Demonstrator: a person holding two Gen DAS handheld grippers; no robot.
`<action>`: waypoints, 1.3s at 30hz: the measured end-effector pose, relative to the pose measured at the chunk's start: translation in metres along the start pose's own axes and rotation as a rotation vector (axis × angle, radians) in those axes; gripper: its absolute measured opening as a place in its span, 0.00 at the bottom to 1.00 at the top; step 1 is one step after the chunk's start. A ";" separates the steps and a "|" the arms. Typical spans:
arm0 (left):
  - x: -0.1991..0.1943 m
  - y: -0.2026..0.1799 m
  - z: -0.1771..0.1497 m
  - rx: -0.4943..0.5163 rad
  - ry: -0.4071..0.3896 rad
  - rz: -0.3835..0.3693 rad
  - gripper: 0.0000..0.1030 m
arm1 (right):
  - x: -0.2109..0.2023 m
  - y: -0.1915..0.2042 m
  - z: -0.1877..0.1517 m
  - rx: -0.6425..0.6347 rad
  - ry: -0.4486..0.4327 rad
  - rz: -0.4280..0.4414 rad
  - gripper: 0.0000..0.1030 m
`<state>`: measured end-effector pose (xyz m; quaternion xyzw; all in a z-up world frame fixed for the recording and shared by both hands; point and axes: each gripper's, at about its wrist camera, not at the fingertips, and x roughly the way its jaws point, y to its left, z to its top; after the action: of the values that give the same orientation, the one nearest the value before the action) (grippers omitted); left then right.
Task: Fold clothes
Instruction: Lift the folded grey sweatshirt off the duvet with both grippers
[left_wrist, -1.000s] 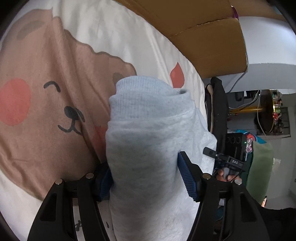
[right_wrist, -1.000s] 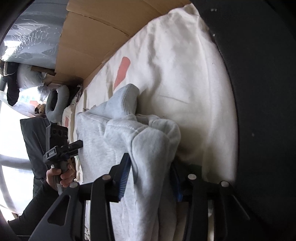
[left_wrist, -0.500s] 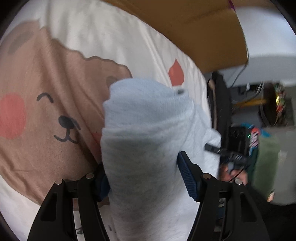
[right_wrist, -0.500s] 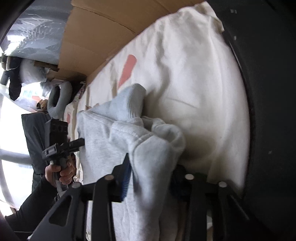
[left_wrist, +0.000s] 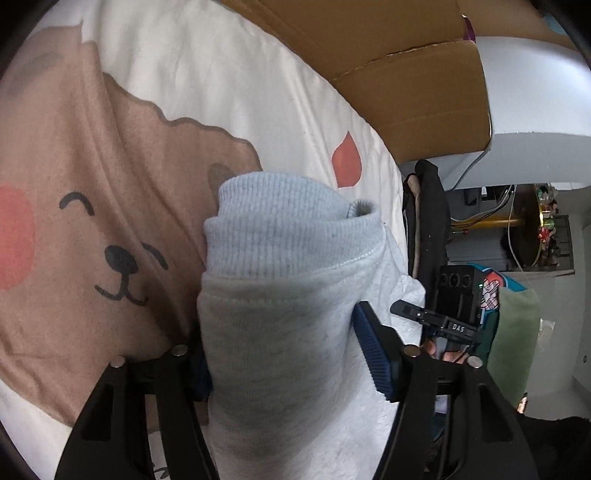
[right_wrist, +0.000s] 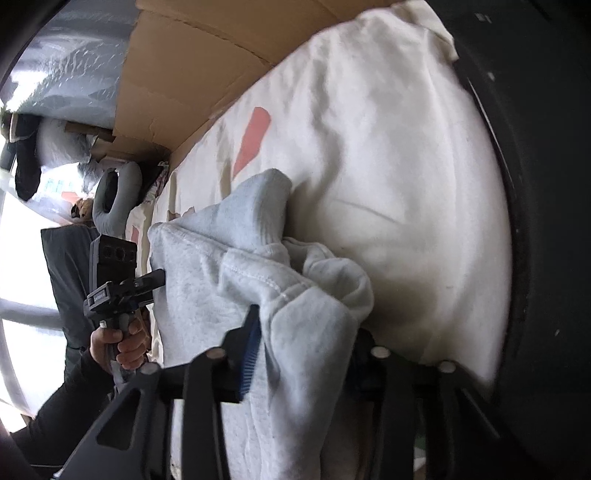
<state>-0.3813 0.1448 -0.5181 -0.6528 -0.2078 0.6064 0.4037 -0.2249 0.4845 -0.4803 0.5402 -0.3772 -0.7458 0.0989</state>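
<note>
A light grey sweatshirt (left_wrist: 288, 258) lies bunched on the bed, its ribbed cuff pointing away in the left wrist view. My left gripper (left_wrist: 280, 350) straddles a thick fold of it. Its jaws are closing, and the blue right pad (left_wrist: 369, 350) presses the fabric while cloth hides the left pad. In the right wrist view the same sweatshirt (right_wrist: 207, 288) drapes over my right gripper (right_wrist: 303, 347). Those jaws are closing too, with a hemmed fold squeezed between them. A hand (right_wrist: 118, 339) holds the left gripper's handle at the garment's far side.
A white bed cover with a brown bear print (left_wrist: 92, 184) lies under the garment. Brown cardboard (left_wrist: 406, 92) stands along the bed's far edge. Dark clothing (left_wrist: 424, 221) and clutter sit past the bed's end. A grey neck pillow (right_wrist: 114, 199) lies further off.
Both grippers' jaws have narrowed onto the sweatshirt folds between them. The hands have stayed about where they were, and the fold in the right gripper is bunched more tightly.
</note>
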 end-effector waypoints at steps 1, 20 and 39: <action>-0.003 0.000 -0.002 0.000 -0.007 -0.003 0.44 | -0.001 0.002 0.000 -0.009 -0.005 0.001 0.26; -0.035 -0.060 -0.028 0.042 -0.101 0.123 0.22 | -0.026 0.036 -0.006 -0.093 -0.035 -0.097 0.19; -0.085 -0.128 -0.076 0.012 -0.200 0.177 0.20 | -0.081 0.102 -0.035 -0.170 -0.052 -0.128 0.17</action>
<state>-0.2953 0.1344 -0.3702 -0.6022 -0.1849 0.7031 0.3298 -0.1882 0.4424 -0.3569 0.5334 -0.2799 -0.7935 0.0867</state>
